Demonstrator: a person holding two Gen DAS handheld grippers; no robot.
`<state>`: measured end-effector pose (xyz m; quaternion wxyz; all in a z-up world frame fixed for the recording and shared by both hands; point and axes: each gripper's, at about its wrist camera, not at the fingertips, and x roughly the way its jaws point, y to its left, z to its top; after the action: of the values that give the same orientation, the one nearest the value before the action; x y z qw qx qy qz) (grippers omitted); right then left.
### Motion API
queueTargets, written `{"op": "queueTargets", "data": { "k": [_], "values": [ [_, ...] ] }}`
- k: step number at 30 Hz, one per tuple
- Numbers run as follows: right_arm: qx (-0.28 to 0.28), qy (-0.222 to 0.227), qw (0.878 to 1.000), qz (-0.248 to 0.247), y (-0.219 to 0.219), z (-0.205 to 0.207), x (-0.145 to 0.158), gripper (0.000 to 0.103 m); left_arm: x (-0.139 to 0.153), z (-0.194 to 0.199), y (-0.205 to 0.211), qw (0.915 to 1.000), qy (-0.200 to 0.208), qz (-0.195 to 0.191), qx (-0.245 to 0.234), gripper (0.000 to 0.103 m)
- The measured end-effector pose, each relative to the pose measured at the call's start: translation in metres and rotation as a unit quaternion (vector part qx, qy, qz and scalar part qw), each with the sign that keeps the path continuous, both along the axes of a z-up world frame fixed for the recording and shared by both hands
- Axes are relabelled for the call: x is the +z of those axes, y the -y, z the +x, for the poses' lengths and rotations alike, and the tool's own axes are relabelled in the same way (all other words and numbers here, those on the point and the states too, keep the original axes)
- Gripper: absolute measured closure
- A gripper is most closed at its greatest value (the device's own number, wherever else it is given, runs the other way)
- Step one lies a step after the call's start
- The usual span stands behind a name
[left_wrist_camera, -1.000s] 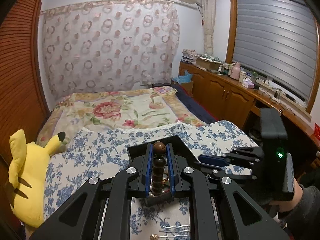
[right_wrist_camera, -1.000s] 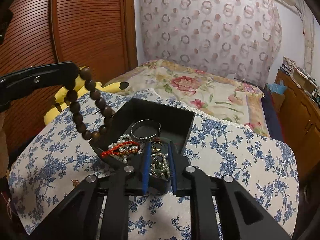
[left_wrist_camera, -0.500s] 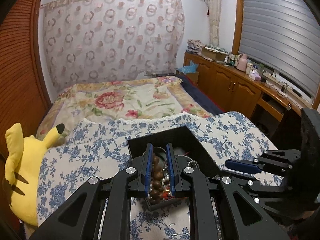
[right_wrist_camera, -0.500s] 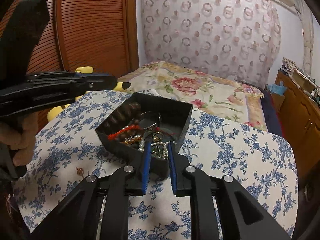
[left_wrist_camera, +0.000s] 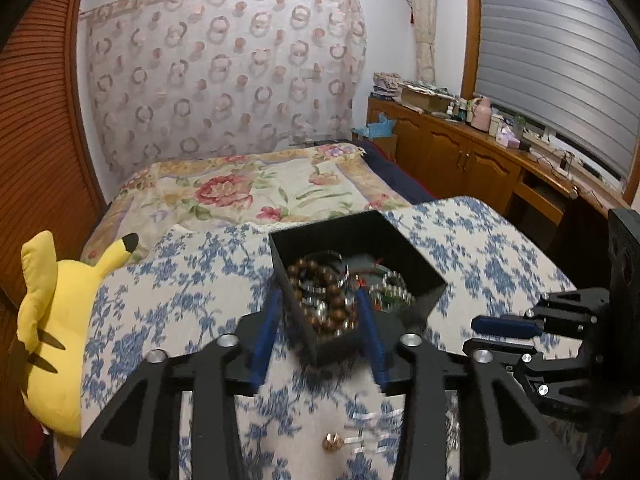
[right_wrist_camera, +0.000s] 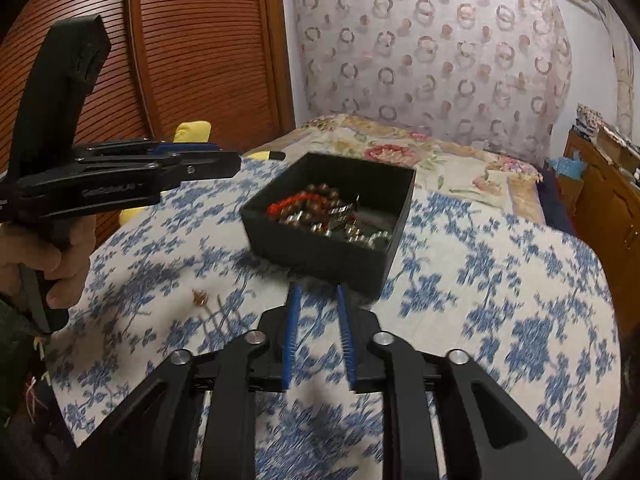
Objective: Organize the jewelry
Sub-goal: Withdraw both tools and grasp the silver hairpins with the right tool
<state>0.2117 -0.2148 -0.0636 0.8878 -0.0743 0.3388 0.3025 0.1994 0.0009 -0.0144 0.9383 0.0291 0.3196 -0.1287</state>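
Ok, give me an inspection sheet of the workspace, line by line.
Surface: blue floral cloth over the table.
Job's things: black box holding the brown bead bracelet, a red string piece and metal pieces, all blurred.
Clutter: small gold piece and silver hairpins loose on the cloth, outside the box.
Grippers: left tool open and empty, its fingers on either side of the box's near corner; right tool open and empty, short of the box.
Cables: nothing seen.
Surroundings: bed, yellow plush, wooden cabinets.
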Motion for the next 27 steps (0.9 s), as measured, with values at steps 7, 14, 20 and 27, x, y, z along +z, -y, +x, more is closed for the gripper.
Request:
{"op": "queueTargets", "data": {
  "k": [7,14,20,27],
  "values": [
    [0.006,-0.024,1.000,-0.004,-0.007,-0.016,-0.019,0.067,-0.026,-0.024,-0.010,0.9998,-0.016,0.010,-0.009,0.032],
    [0.007,-0.047,0.999,-0.015,-0.020,-0.024,-0.030,0.063,-0.056,-0.028,-0.019,0.9985,-0.049,0.023,-0.007,0.022],
    [0.001,-0.064,0.998,-0.026,-0.026,-0.024,-0.037,0.062,-0.075,-0.024,-0.027,0.9962,-0.082,0.027,-0.003,0.021],
    [0.003,-0.069,0.997,-0.030,-0.026,-0.022,-0.037,0.062,-0.081,-0.022,-0.027,0.9941,-0.103,0.034,-0.009,0.016]
  ]
}}
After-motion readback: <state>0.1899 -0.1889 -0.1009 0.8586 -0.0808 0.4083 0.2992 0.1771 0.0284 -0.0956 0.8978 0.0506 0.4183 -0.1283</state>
